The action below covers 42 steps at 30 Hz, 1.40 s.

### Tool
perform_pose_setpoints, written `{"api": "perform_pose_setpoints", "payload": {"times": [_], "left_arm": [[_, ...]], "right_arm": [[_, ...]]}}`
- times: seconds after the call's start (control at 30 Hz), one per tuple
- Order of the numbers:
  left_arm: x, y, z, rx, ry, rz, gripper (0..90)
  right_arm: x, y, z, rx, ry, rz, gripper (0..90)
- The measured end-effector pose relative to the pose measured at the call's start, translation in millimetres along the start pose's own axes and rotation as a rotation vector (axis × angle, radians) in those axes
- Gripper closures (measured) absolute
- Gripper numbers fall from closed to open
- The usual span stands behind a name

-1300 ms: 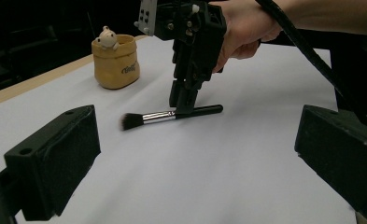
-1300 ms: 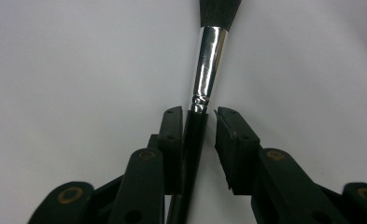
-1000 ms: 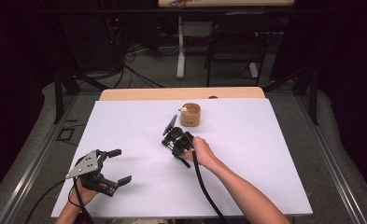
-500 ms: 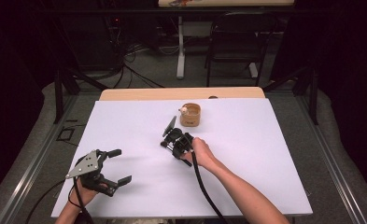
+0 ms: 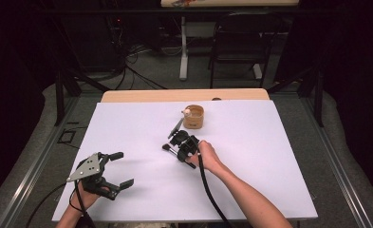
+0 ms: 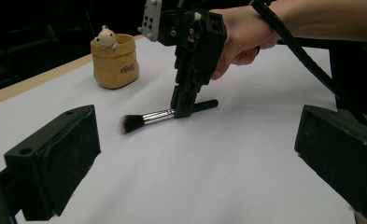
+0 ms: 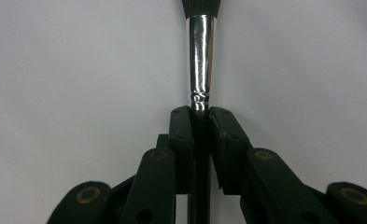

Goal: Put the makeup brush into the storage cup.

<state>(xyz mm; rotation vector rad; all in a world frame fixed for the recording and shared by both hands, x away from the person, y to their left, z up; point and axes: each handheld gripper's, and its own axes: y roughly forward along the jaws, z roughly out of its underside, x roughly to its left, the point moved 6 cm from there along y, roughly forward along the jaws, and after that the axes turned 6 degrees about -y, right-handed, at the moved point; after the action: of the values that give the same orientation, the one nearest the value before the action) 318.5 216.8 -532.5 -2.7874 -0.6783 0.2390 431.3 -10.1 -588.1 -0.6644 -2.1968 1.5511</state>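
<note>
The brush (image 6: 165, 115) is clamped at its black handle by the jaws of the right gripper (image 6: 187, 105), which have just closed on it; the silver ferrule and dark bristles stick out past the jaw tips, low over the white table (image 5: 269, 156). Beyond the gripper, near the bristle end, a yellow pot (image 5: 193, 117) is seen. Well apart, the left gripper (image 5: 117, 170) is held with jaws wide apart and nothing between them.

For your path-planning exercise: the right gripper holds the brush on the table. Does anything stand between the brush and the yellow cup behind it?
Nothing visible does. The right gripper is shut on the brush, and only bare white table lies between it and the yellow cup. The left gripper waits open, well off to the side.
</note>
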Motion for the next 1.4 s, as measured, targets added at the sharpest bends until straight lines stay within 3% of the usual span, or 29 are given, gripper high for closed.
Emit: {"api": "perform_pose_setpoints", "payload": {"times": [0.1, 0.13, 0.23, 0.3, 0.4, 1.0, 1.4], "left_arm": [[0.3, 0.0, 0.1, 0.0, 0.001, 0.001, 0.2], [0.2, -0.2, 0.1, 0.002, 0.001, 0.001, 0.2], [0.2, 0.0, 0.2, 0.002, 0.001, 0.002, 0.2], [0.0, 0.3, 0.0, -0.002, -0.003, 0.005, 0.3], [0.0, 0.3, 0.0, -0.001, -0.002, 0.004, 0.2], [0.3, 0.5, 0.4, 0.004, -0.003, 0.001, 0.2], [0.1, -0.5, 0.1, 0.0, -0.003, -0.001, 0.2]], "right_arm": [[-0.8, -1.7, 1.1, -0.026, 0.016, -0.033, 78.9], [-1.7, -4.2, 0.9, -0.056, 0.027, -0.035, 78.9], [-3.6, -10.4, 1.9, -0.061, 0.028, -0.042, 78.9], [-5.0, -16.6, 2.9, -0.114, 0.038, -0.056, 78.9], [-5.5, -20.0, 4.7, -0.142, 0.032, -0.06, 78.9], [-11.3, -48.5, 24.4, -0.405, 0.038, -0.033, 78.8], [-17.7, -59.5, 34.2, -0.474, 0.045, 0.002, 78.8]]}}
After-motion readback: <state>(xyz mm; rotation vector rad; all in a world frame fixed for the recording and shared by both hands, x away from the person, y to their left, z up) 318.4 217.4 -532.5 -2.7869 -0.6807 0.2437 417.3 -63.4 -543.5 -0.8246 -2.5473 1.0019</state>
